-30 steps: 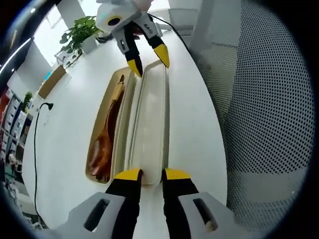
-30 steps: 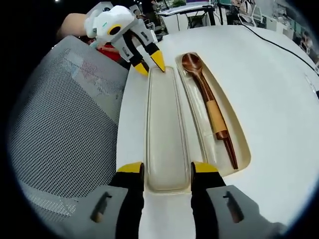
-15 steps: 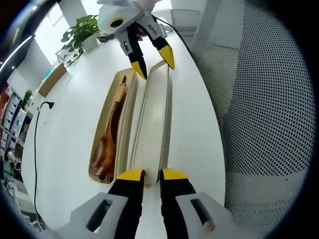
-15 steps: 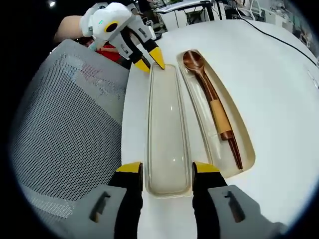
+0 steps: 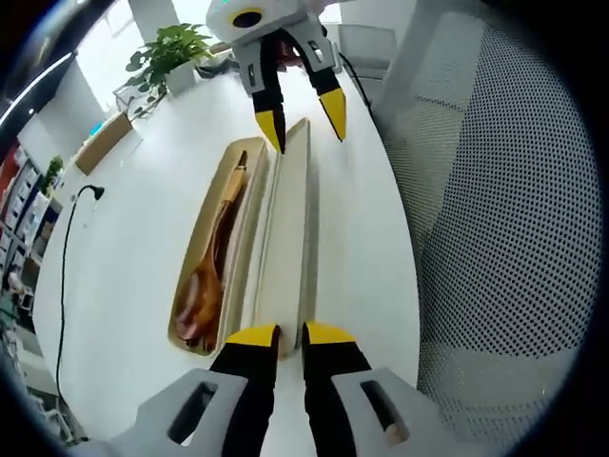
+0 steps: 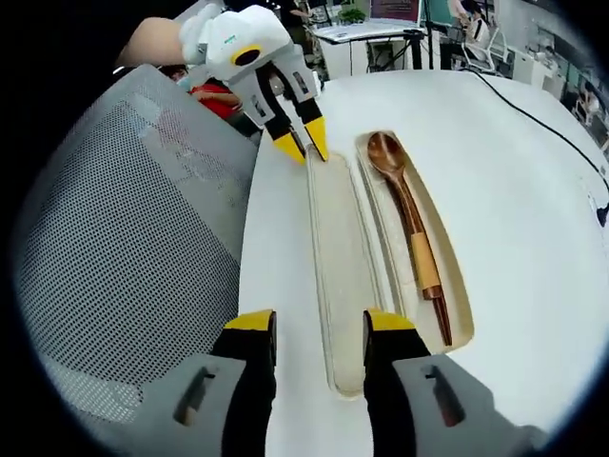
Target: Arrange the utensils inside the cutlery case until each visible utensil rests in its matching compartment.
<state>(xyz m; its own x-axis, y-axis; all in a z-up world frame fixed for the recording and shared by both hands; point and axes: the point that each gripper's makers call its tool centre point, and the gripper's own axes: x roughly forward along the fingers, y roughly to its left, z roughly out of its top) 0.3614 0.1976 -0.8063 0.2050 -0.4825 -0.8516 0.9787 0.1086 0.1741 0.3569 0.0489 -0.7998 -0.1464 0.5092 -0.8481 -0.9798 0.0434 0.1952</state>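
A long translucent cream lid [image 5: 285, 228] lies on the white table, tilted up along the open cutlery case base [image 5: 193, 257]. A wooden spoon [image 5: 211, 257] rests in that base. My left gripper [image 5: 290, 333] is shut on the lid's near end. At the lid's far end my right gripper [image 5: 303, 119] stands open, one jaw on each side. In the right gripper view the lid [image 6: 344, 267] runs away from my open right gripper [image 6: 319, 324] to the left gripper [image 6: 304, 145]. The spoon [image 6: 409, 209] lies in the base [image 6: 459, 286], bowl pointing away.
A grey mesh chair back [image 5: 495, 190] stands close along the table edge beside the lid, also in the right gripper view as the chair [image 6: 124, 248]. A black cable [image 5: 65, 248] crosses the table [image 5: 124, 238]. A potted plant [image 5: 176, 52] sits at the far end.
The lid has tipped up along its length and now looks narrower. My left jaws have drawn closer together on its end. The right gripper stays open around the other end.
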